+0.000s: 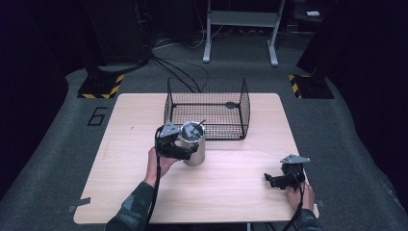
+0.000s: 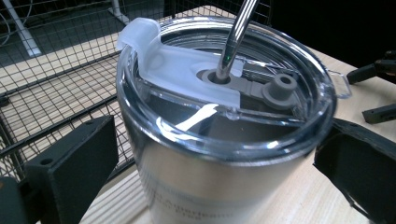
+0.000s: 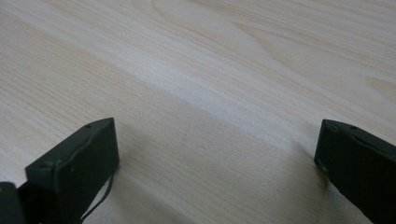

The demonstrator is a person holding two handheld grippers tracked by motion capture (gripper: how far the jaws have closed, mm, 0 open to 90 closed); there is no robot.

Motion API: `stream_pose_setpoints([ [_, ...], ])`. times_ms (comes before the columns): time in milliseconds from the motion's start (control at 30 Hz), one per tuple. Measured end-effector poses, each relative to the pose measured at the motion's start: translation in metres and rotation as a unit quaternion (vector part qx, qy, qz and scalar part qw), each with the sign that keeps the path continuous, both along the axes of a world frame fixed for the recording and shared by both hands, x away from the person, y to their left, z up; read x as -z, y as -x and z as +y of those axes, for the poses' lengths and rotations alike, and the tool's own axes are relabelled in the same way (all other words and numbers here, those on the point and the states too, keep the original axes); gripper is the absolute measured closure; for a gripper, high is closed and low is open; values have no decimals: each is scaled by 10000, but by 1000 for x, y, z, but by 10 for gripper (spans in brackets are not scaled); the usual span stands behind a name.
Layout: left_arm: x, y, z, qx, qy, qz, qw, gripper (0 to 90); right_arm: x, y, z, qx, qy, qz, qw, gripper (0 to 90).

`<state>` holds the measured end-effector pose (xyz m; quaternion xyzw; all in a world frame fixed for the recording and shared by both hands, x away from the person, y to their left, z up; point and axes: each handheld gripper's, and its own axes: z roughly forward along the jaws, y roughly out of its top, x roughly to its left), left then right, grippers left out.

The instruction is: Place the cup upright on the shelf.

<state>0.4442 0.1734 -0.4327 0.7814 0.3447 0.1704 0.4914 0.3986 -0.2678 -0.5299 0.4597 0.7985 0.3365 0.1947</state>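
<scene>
Worktop [image 1: 231, 192]: pale wood, rounded corners, standing on grey carpet.

Basket [image 1: 208, 96]: black wire, open-topped, at the far middle of the worktop. A small dark item lies on its floor toward the right; it is too small to identify.

Tumbler [image 1: 193, 144]: steel, upright, on the worktop just in front of the basket's near left corner. In the left gripper view its clear lid [image 2: 299, 79] is seated, with a frosted slider and a grey stopper on top. A metal straw [image 2: 238, 32] passes through the lid's hole and leans toward the basket.

Left gripper [image 1: 185, 151]: held by the left hand [image 1: 161, 163] against the tumbler's left side. The left gripper view shows one jaw on each side of the tumbler body, spread wide. The left jaw stands clear of the wall; contact at the right jaw cannot be judged. No firm hold is evident.

Right gripper [image 1: 272, 182]: low over the near right of the worktop, well apart from the tumbler, in the right hand [image 1: 300, 195]. Its jaws are spread wide with bare wood between them; it holds nothing.
</scene>
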Motion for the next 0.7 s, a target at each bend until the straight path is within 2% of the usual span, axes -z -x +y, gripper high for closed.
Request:
stream_pose_setpoints([
  [100,1,-3,-1,18,-20,-27,10000,0,0,0,0,2,5,-1,10000,0],
  [267,2,-6,-7,82,74,-18,9999,0,0,0,0,-5,15,13,10000,0],
  [400,3,-9,-10,50,113,-47,9999,0,0,0,0,9,-3,-18,10000,0],
  [633,6,-14,-15,-20,43,-107,9999,0,0,0,0,-6,12,8,10000,0],
  [700,8,-16,-17,-52,102,-87,9999,0,0,0,0,-5,15,7,10000,0],
])
